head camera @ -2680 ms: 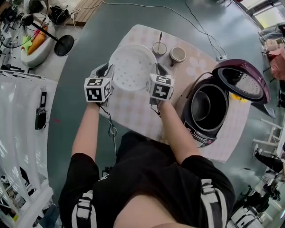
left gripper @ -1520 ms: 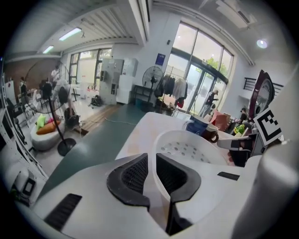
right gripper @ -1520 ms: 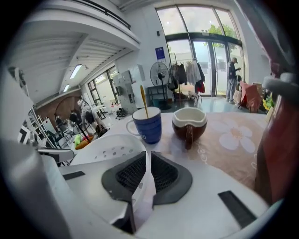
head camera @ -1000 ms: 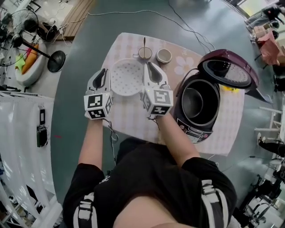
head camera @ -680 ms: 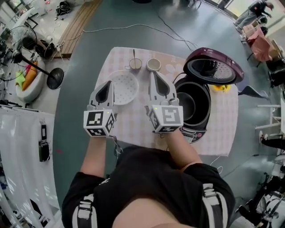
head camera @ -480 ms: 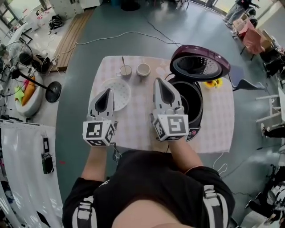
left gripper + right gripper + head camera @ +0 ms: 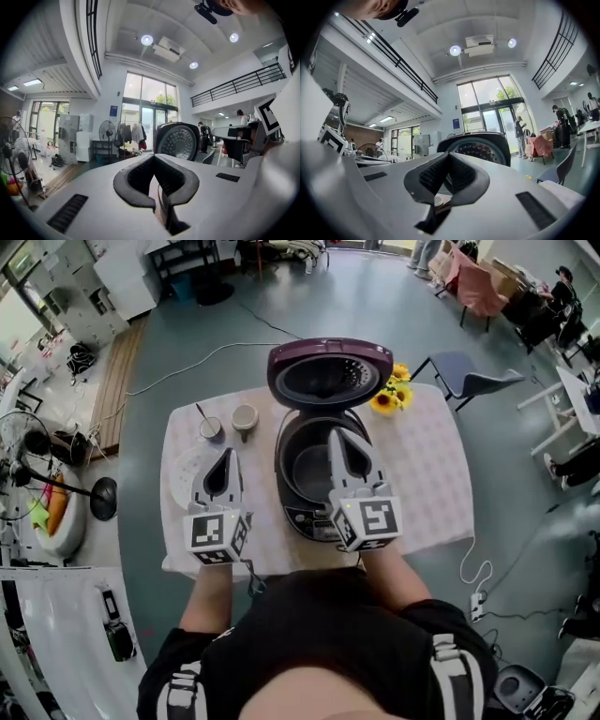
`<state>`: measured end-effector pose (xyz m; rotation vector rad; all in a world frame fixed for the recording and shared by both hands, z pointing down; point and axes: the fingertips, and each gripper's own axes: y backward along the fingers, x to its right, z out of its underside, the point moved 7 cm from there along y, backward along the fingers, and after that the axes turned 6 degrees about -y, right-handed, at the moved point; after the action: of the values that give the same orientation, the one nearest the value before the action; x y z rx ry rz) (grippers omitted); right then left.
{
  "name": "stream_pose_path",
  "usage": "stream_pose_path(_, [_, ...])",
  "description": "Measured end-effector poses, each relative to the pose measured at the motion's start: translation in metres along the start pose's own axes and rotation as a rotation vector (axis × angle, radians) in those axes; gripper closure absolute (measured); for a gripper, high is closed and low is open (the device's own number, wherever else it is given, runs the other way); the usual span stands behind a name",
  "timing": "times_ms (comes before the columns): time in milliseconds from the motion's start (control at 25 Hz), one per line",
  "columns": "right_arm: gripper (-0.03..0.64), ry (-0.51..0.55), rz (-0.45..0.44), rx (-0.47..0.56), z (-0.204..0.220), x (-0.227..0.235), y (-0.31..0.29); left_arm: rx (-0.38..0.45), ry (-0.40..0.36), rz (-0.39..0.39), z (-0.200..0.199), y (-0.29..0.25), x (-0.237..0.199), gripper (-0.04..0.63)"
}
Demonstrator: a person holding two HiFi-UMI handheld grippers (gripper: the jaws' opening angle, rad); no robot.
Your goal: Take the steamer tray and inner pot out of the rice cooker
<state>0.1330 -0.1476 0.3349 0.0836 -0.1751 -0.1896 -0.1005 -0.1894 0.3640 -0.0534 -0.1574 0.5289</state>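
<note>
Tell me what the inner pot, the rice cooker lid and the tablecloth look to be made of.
Inner pot: dark grey with a dull sheen, probably coated metal. Rice cooker lid: glossy maroon shell, likely plastic; its perforated grey inner plate looks metallic. Tablecloth: pale pink check, draping at the edges, so cloth or thin vinyl; the view cannot settle which.

Grey floor (image 7: pixel 169 352), tall glazed entrance (image 7: pixel 145 108), ceiling spotlights (image 7: pixel 147 40), balcony railing (image 7: pixel 239 84), standing fan (image 7: pixel 107 128), possibly hanging clothes (image 7: pixel 132 133).

You wore a black short-sleeved top (image 7: pixel 309 634) with white shoulder stripes (image 7: pixel 452 664). Your left gripper (image 7: pixel 223 455) and right gripper (image 7: pixel 339 435) were grey shells, black-padded inside, each carrying a black-and-white marker cube (image 7: pixel 367 521).
</note>
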Motion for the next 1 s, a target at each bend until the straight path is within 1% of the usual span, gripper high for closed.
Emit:
stream_pose_path(120, [0.617,0.001,0.04,-0.005,-0.009,0.042,0.02,0.019,-0.003,0.009,-0.014,-0.014,0.035,0.592])
stream_pose_path(280, [0.617,0.0,0.088,-0.011,-0.016,0.077,0.042,0.058,-0.012,0.017,-0.029,-0.018,0.071,0.592])
stream_pose_path(400, [0.617,-0.006,0.105,-0.003,-0.021,0.098,0.044,0.043,-0.021,0.033,-0.032,-0.032,0.09,0.592])
stream_pose_path(480, [0.617,-0.013,0.097,-0.01,-0.019,0.108,0.046,0.025,-0.017,0.045,-0.029,-0.039,0.1,0.592])
stream_pose_path(560, [0.617,-0.014,0.084,-0.019,-0.018,0.113,0.047,0.019,-0.016,0.053,-0.029,-0.042,0.107,0.592])
stream_pose_path(720, [0.617,-0.017,0.079,-0.02,-0.019,0.119,0.046,0.02,-0.036,0.039,-0.036,-0.049,0.113,0.592])
stream_pose_path(1000, [0.617,-0.005,0.073,0.005,-0.022,0.123,0.045,-0.007,-0.04,0.024,-0.034,-0.052,0.109,0.591])
